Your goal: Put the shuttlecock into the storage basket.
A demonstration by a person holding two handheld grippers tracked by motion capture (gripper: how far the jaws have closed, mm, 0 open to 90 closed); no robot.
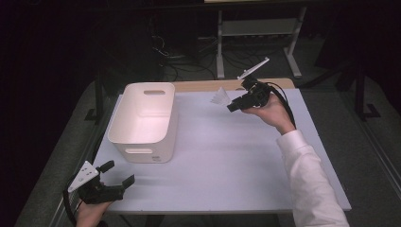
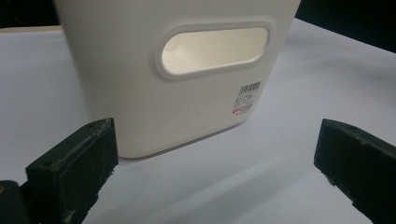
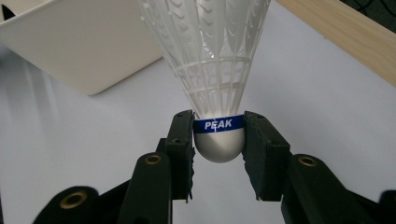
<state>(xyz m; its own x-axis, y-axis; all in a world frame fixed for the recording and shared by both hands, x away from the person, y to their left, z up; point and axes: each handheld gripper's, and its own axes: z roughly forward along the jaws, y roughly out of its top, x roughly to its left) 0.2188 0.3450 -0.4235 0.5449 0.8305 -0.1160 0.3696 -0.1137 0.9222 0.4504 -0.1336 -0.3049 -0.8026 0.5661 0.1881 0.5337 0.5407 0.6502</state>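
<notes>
A white plastic shuttlecock (image 3: 212, 70) with a blue band reading PEAK is pinched at its round cork between the jaws of my right gripper (image 3: 218, 140), skirt pointing away from the camera. In the high view the right gripper (image 1: 232, 105) holds the shuttlecock (image 1: 220, 97) above the far right part of the table, to the right of the white bin (image 1: 144, 120). My left gripper (image 1: 118, 174) hangs open near the table's front left corner, nothing between its jaws. In the left gripper view the bin's near wall (image 2: 140, 79) with its handle slot faces the open left gripper (image 2: 215, 163).
The white tabletop (image 1: 227, 156) has a wooden strip (image 1: 208, 85) along its far edge. The bin stands at the left middle, and its inside looks bare. Beyond the table are a metal frame and cables on a dark floor.
</notes>
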